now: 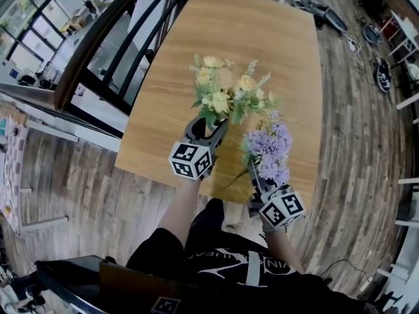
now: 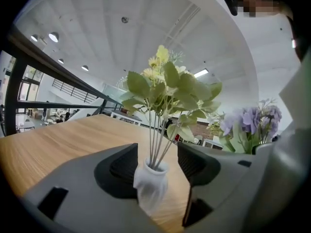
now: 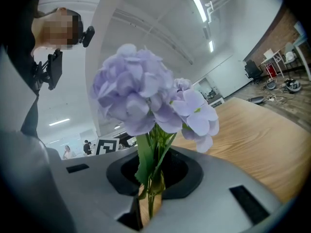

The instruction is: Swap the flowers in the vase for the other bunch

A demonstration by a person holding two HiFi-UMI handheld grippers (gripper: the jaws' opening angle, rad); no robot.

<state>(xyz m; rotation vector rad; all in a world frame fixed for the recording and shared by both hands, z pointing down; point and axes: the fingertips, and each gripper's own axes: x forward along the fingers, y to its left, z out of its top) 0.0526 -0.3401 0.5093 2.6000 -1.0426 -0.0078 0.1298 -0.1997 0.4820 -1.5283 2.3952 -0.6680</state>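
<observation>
A small white vase (image 2: 151, 182) stands on the wooden table (image 1: 262, 38) and holds a yellow and green bunch (image 1: 226, 91) (image 2: 165, 89). My left gripper (image 1: 208, 131) (image 2: 155, 161) is open. Its jaws stand on either side of the vase's neck, and the pads (image 2: 125, 165) are clear of it. To the right, my right gripper (image 1: 254, 180) (image 3: 151, 178) is shut on the stems of a purple bunch (image 1: 270, 150) (image 3: 146, 101) and holds it upright above the table. The purple bunch (image 2: 252, 123) also shows at the right of the left gripper view.
A dark railing (image 1: 111, 44) and a drop to a lower floor run along the table's left side. Cables and round objects (image 1: 380, 70) lie on the wood floor at the right. The table's near edge (image 1: 216, 185) is just in front of the person.
</observation>
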